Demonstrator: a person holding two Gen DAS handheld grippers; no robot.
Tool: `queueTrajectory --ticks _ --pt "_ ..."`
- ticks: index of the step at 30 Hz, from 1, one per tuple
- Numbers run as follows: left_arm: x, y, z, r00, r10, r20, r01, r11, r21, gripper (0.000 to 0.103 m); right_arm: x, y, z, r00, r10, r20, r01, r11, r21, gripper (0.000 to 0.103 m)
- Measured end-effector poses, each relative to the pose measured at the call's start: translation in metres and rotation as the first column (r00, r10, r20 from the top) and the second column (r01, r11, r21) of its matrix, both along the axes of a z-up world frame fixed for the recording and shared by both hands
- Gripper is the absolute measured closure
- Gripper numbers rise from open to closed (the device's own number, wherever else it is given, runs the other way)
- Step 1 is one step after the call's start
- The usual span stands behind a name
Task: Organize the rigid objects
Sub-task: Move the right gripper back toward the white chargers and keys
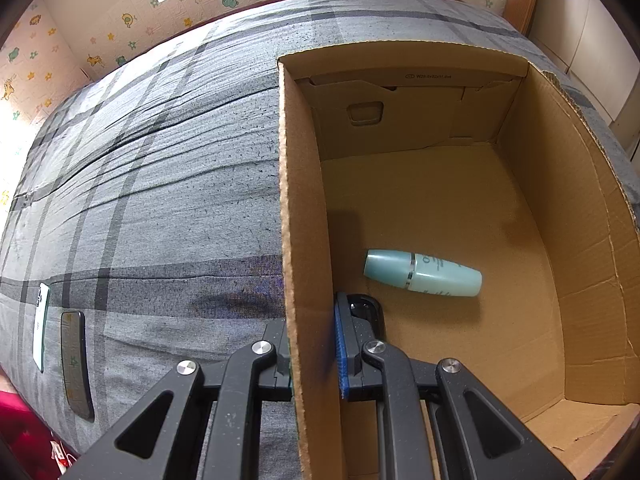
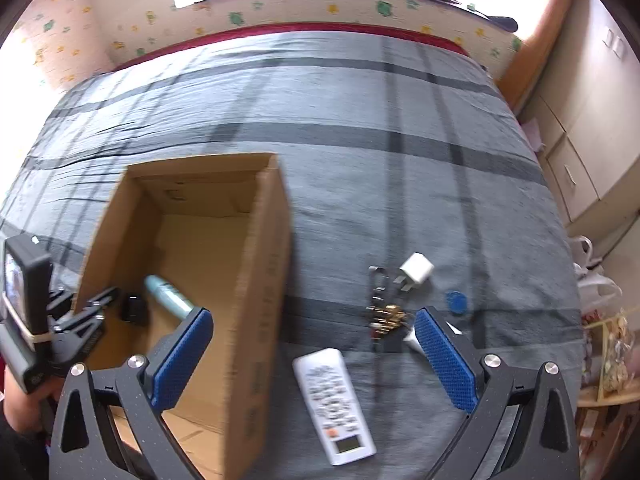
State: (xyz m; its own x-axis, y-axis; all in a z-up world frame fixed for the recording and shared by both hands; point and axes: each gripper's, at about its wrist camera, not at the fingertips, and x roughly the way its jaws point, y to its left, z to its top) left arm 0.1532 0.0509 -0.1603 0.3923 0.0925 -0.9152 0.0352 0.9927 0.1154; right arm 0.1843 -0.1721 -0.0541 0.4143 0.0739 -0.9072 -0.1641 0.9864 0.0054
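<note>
An open cardboard box (image 1: pixel 304 240) stands on a grey plaid bedspread. My left gripper (image 1: pixel 314 320) is shut on the box's left wall, one finger outside and one inside. A teal bottle (image 1: pixel 424 273) lies on its side on the box floor, with a small black object (image 1: pixel 368 308) beside the inner finger. In the right wrist view my right gripper (image 2: pixel 312 320) hangs open and empty to the right of the box (image 2: pixel 264 280), above a white remote control (image 2: pixel 334 396). The bottle (image 2: pixel 168 294) and the left gripper (image 2: pixel 86 316) show at the left there.
On the bedspread right of the box lie a white charger plug (image 2: pixel 416 272), a blue round piece (image 2: pixel 456 302) and a bunch of gold-tipped metal parts (image 2: pixel 386 314). A dark phone (image 1: pixel 76 364) and a white flat object (image 1: pixel 42 326) lie left of the box.
</note>
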Motion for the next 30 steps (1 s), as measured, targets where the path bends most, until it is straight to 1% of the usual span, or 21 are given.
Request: queueTrajectory --ticks 7,11,14,18,23,30 --pt "-0.001 -0.002 -0.001 1.000 -0.002 0.000 0.002 1.000 0.005 0.088 0.013 -0.051 -0.019 0.996 -0.084 -0.023 0.083 0.995 -0.062 0.000" --pt "-0.001 -0.003 0.000 1.000 -0.003 0.000 0.003 1.000 0.011 0.088 0.023 -0.077 -0.036 0.990 -0.136 -0.047 0.132 0.989 -0.070 0.000" --pt "-0.001 -0.004 0.000 1.000 -0.003 -0.001 0.003 1.000 0.013 0.088 0.029 -0.093 -0.055 0.984 -0.164 -0.072 0.159 0.985 -0.064 0.000" --pt "-0.001 -0.005 0.001 1.000 -0.004 -0.001 0.004 1.000 0.014 0.088 0.035 -0.108 -0.081 0.974 -0.198 -0.113 0.192 0.979 -0.063 0.000" --pt "0.000 -0.006 0.001 1.000 -0.004 -0.001 0.004 1.000 0.016 0.088 0.038 -0.122 -0.111 0.963 -0.218 -0.156 0.212 0.976 -0.054 0.000" --pt "0.000 -0.007 0.000 1.000 -0.005 -0.001 0.005 1.000 0.019 0.088 0.038 -0.133 -0.136 0.956 -0.225 -0.188 0.220 0.974 -0.049 0.000"
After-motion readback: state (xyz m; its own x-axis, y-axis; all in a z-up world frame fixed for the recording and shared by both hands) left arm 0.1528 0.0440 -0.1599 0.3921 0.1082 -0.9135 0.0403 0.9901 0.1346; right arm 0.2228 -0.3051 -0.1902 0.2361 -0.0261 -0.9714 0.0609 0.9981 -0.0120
